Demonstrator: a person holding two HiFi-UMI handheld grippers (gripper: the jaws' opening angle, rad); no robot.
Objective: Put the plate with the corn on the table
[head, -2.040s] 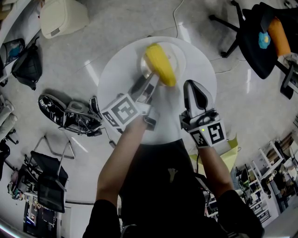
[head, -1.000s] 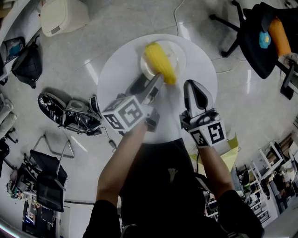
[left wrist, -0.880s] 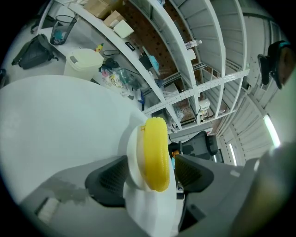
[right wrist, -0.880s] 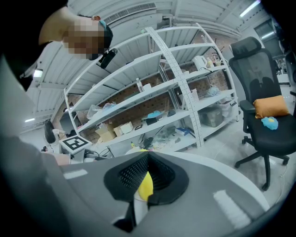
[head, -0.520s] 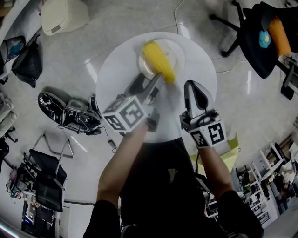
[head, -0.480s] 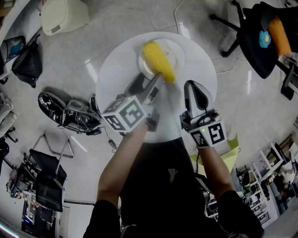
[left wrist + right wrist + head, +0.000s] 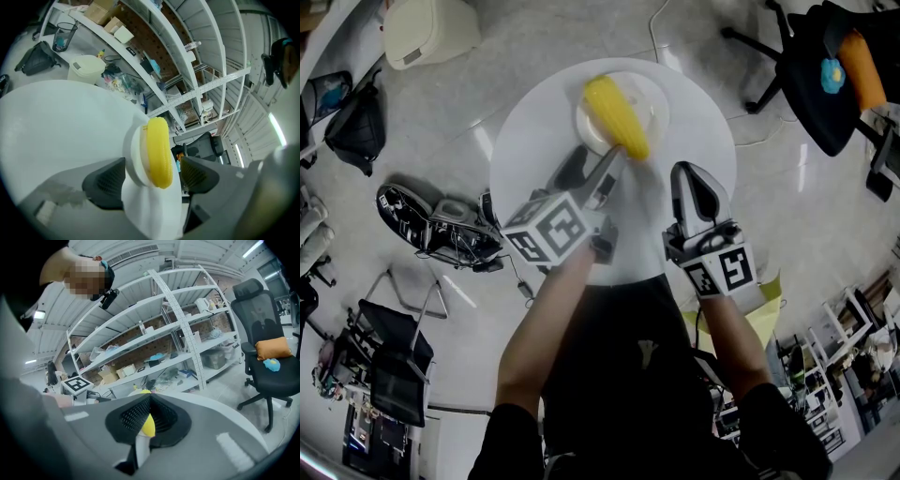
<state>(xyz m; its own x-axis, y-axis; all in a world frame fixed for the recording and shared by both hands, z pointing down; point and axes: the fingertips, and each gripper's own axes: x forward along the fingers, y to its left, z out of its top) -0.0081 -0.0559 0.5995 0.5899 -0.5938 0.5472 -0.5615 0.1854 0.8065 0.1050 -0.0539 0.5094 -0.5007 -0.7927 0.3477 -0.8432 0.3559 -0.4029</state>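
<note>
The plate (image 7: 654,101) with the corn (image 7: 616,117) sits on the far side of the table (image 7: 534,141), task seemingly done. The left gripper (image 7: 595,161) has just been spreading its jaws off the plate; the right gripper (image 7: 692,183) has its jaws pressed together.

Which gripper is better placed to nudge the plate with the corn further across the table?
Probably left. The left gripper, whose jaws have just been opening, straddles the near rim of the plate; the right gripper hangs shut, short of it.

- This looks like a lab or workshop.
- White metal shelving (image 7: 180,326) is stacked with cardboard boxes (image 7: 100,9) and clutter.
- A black office chair (image 7: 261,329), a round white table (image 7: 534,150) and equipment (image 7: 431,230) stand on a polished floor (image 7: 534,37).
</note>
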